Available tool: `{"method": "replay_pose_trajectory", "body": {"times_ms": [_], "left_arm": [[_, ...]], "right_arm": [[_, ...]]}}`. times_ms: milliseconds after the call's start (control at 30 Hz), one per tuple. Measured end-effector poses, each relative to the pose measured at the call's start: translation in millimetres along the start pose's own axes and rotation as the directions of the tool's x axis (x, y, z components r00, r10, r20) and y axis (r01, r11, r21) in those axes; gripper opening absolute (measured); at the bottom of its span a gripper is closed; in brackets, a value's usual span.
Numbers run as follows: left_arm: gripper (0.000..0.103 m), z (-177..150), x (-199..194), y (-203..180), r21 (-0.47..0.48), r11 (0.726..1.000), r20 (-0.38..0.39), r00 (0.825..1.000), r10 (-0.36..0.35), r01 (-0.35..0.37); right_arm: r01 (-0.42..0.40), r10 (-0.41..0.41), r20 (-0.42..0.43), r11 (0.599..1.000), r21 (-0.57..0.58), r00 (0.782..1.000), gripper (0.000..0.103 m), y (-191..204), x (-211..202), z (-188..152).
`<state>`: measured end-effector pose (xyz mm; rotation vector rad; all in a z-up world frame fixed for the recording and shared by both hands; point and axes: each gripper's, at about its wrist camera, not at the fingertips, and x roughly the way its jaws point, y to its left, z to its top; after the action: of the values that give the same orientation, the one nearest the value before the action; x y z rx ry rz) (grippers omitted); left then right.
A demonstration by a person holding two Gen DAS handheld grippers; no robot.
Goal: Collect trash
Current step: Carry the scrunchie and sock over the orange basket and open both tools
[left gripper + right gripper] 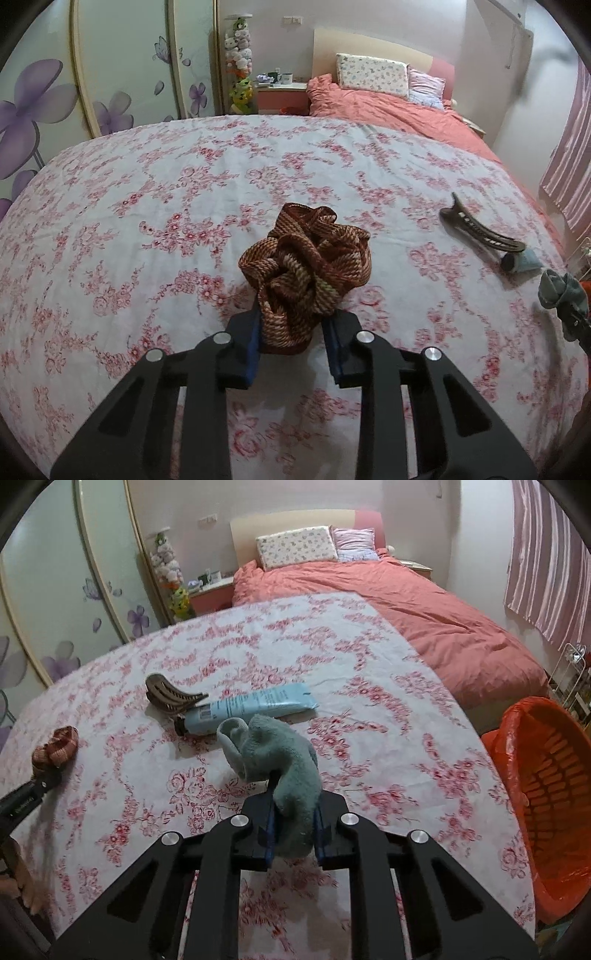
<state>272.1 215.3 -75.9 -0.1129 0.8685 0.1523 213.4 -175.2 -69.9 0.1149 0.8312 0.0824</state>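
Note:
My left gripper (293, 334) is shut on a bunched brown woven strap (306, 258) and holds it over the floral sheet (147, 206). It also shows at the far left of the right wrist view (55, 749). My right gripper (293, 818) is shut on a teal fuzzy sock (277, 753), also seen at the right edge of the left wrist view (561, 295). A brown hair clip (171, 698) and a light blue tube (251, 707) lie on the sheet beyond the sock. An orange bin (554, 775) with an orange liner stands at the right of the bed.
A salmon duvet (424, 605) and two pillows (299, 546) cover the far half of the bed. A nightstand (282, 94) with cups and a stack of plush toys (240, 66) stand by the flowered wardrobe (55, 96). A striped curtain (550, 561) hangs at the right.

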Motion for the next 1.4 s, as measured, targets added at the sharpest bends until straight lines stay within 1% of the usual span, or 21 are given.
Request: {"method": "replay_pose_trajectory", "body": {"times_ms": [233, 467, 633, 767, 867, 1067, 1200, 1233, 1333, 1400], "left_arm": [[0.029, -2, -14, -16, 0.014, 0.999, 0.018, 0.999, -0.036, 0.036], [0.029, -3, -38, -42, 0.044, 0.994, 0.053, 0.994, -0.098, 0.096], [0.029, -3, -60, -70, 0.081, 0.985, 0.082, 0.983, -0.162, 0.155], [0.029, -4, -77, -100, 0.119, 0.97, 0.099, 0.97, -0.223, 0.211], [0.029, -6, -89, -123, 0.146, 0.955, 0.104, 0.956, -0.274, 0.258], [0.029, -12, -108, -174, 0.2, 0.91, 0.087, 0.918, -0.387, 0.364], [0.029, -20, -118, -215, 0.254, 0.867, 0.067, 0.887, -0.457, 0.428], [0.029, -22, -120, -227, 0.27, 0.854, 0.058, 0.878, -0.476, 0.445], [0.029, -27, -124, -255, 0.305, 0.82, 0.036, 0.854, -0.518, 0.484], [0.029, -31, -124, -279, 0.331, 0.792, 0.013, 0.836, -0.548, 0.513]], "right_arm": [[-0.004, 0.004, 0.028, 1.0, 0.011, 1.0, 0.016, -7, -17, -2], [-0.011, 0.009, 0.065, 0.999, 0.039, 0.998, 0.016, -18, -37, -2], [-0.005, -0.003, 0.118, 0.998, 0.07, 0.993, 0.016, -33, -59, -2], [0.006, -0.023, 0.161, 0.995, 0.103, 0.987, 0.016, -47, -74, -3], [0.031, -0.057, 0.196, 0.99, 0.134, 0.979, 0.016, -63, -87, -4], [0.086, -0.144, 0.252, 0.97, 0.226, 0.957, 0.016, -102, -109, -6], [0.115, -0.196, 0.277, 0.952, 0.285, 0.941, 0.016, -130, -121, -10], [0.124, -0.214, 0.283, 0.944, 0.305, 0.935, 0.016, -139, -124, -11], [0.138, -0.247, 0.289, 0.927, 0.349, 0.925, 0.016, -161, -130, -14], [0.146, -0.264, 0.289, 0.916, 0.374, 0.92, 0.016, -176, -132, -16]]}}
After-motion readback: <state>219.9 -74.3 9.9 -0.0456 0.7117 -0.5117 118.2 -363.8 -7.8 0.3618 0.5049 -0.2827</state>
